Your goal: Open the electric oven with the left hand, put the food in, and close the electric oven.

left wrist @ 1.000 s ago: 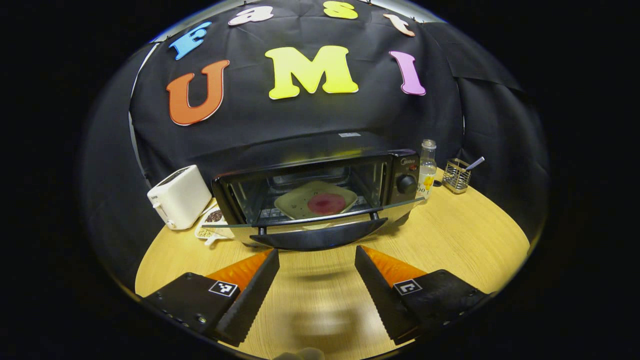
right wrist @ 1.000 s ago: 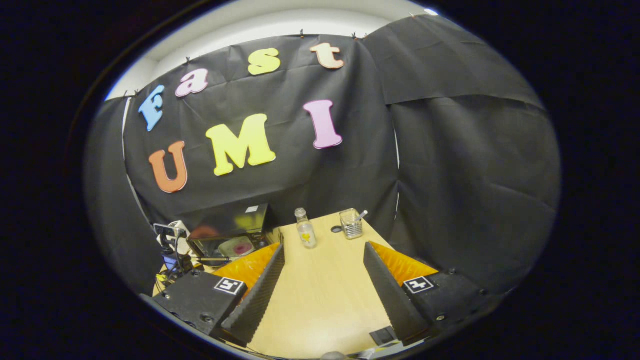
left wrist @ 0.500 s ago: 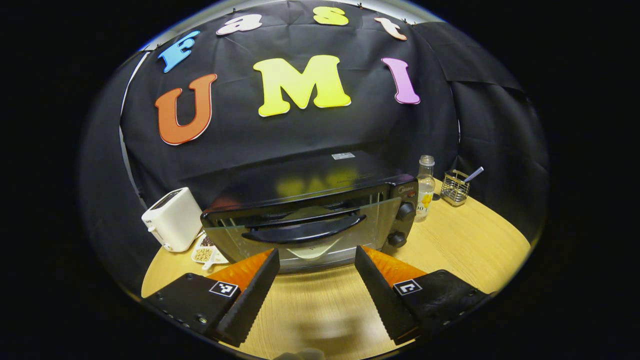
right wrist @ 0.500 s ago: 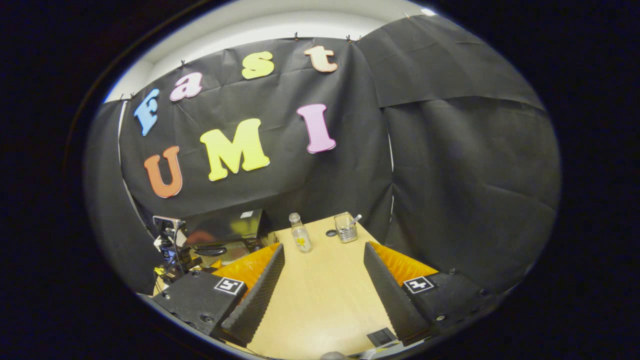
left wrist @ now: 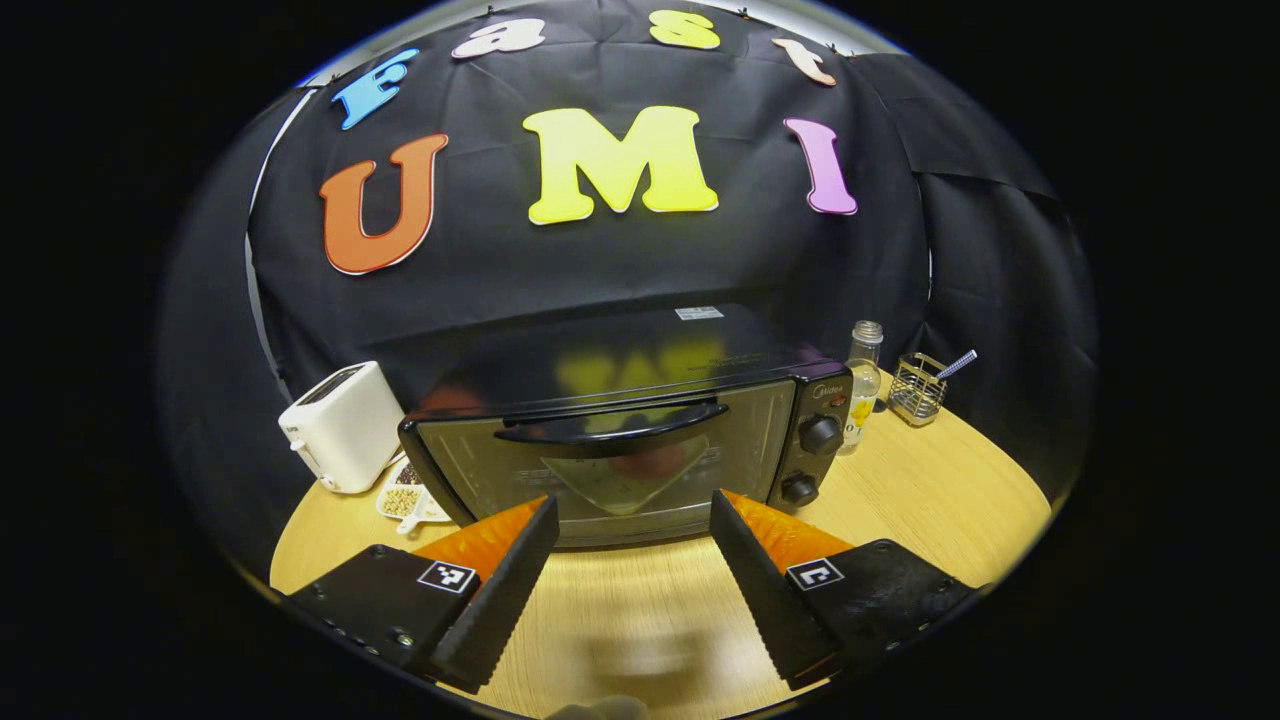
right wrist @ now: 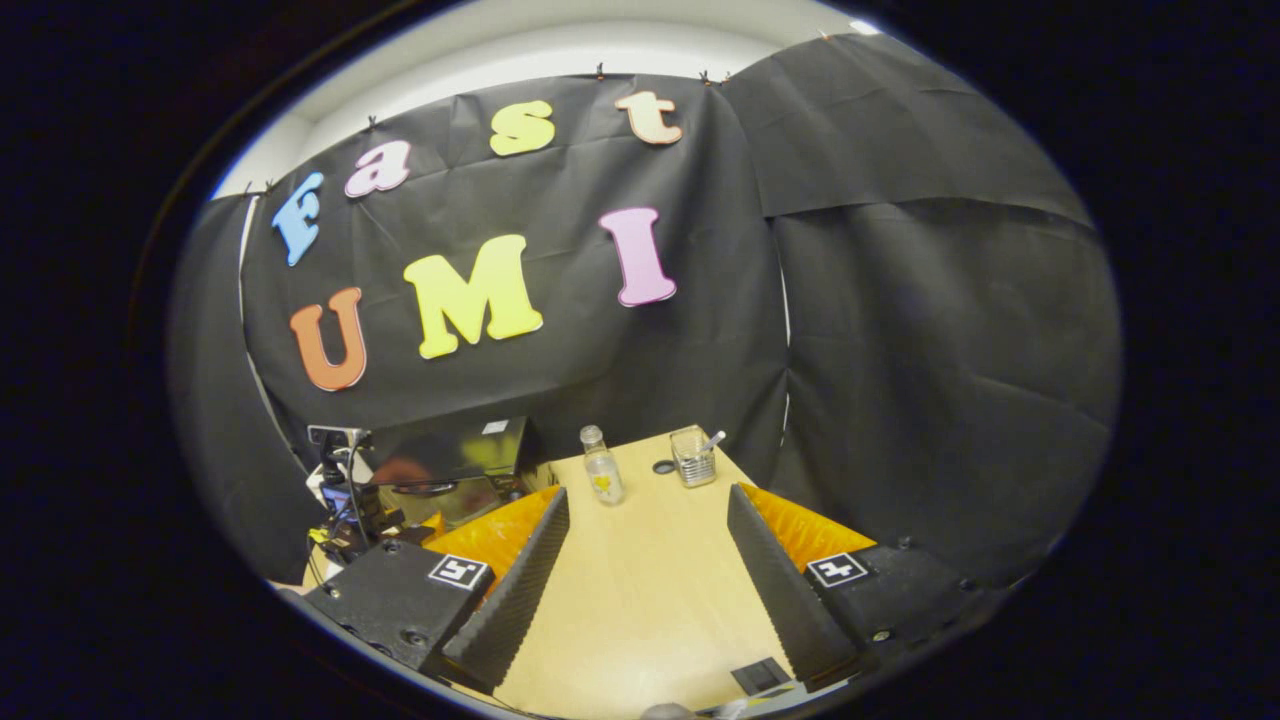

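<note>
The black electric oven (left wrist: 620, 440) stands on the wooden table with its glass door shut and the curved handle (left wrist: 610, 432) up at the top. Through the glass I make out a pale plate with a reddish piece of food (left wrist: 630, 470) inside. My left gripper (left wrist: 635, 515) is open just in front of the door, holding nothing. My right gripper (right wrist: 648, 505) is open over bare table to the right of the oven (right wrist: 450, 460). The other gripper (right wrist: 345, 490) appears at the far left of the right gripper view.
A white toaster (left wrist: 340, 425) and a small dish of beans (left wrist: 405, 497) sit left of the oven. To its right stand a glass bottle (left wrist: 862, 385) and a wire holder with a utensil (left wrist: 920, 385). The tabletop (left wrist: 900, 490) runs to a curved front edge.
The oven door swung up from lying flat open to fully shut. My left gripper came a little closer to the oven. The right gripper barely moved.
</note>
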`<control>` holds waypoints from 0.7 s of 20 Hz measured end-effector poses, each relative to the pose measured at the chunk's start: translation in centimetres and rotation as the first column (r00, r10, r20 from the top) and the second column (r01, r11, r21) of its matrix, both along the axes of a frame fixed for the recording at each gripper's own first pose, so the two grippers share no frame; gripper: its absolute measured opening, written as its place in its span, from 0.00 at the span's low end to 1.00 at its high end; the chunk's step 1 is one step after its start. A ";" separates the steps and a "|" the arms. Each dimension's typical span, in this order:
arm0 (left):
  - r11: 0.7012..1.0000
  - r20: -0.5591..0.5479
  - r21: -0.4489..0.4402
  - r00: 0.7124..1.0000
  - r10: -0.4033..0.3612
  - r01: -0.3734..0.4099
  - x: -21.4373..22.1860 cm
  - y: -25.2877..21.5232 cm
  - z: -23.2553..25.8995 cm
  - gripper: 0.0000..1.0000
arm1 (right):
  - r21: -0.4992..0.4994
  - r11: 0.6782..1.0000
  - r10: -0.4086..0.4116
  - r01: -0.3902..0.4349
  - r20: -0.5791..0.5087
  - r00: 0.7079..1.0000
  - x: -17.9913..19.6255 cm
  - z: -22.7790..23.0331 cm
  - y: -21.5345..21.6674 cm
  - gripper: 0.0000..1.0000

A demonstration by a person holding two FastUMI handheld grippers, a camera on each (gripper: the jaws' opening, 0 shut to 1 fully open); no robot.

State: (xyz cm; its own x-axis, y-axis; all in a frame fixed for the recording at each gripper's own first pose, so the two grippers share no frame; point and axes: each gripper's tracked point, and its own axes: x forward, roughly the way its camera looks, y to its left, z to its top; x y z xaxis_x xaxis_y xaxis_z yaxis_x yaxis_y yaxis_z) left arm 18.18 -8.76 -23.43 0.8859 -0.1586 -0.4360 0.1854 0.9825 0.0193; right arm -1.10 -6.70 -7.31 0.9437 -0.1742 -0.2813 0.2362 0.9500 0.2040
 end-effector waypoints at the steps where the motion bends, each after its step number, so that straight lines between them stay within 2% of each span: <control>1: 1.000 0.000 0.002 1.000 0.000 0.000 -0.1 0.0 -0.1 0.96 | 0.000 1.000 0.002 -0.002 -0.002 1.000 0.0 -0.1 0.1 1.00; 5: 1.000 -0.010 0.003 1.000 -0.003 0.003 -0.6 -0.2 -0.1 0.96 | 0.006 1.000 0.015 -0.015 -0.008 1.000 -0.1 -0.1 0.3 1.00; 8: 1.000 0.017 0.001 1.000 -0.012 0.012 -1.5 -0.7 1.8 0.97 | 0.004 1.000 0.023 -0.023 0.020 1.000 -0.2 0.5 0.0 1.00; 11: 1.000 0.081 0.009 0.996 -0.023 0.023 -2.9 -1.1 5.7 0.97 | 0.011 0.999 0.048 -0.049 0.059 0.997 -0.3 1.4 -0.4 1.00; 14: 1.000 0.168 -0.023 0.986 0.005 -0.001 -5.3 -1.4 11.5 0.97 | 0.003 0.995 0.101 -0.102 0.105 0.989 -0.5 2.9 -0.8 1.00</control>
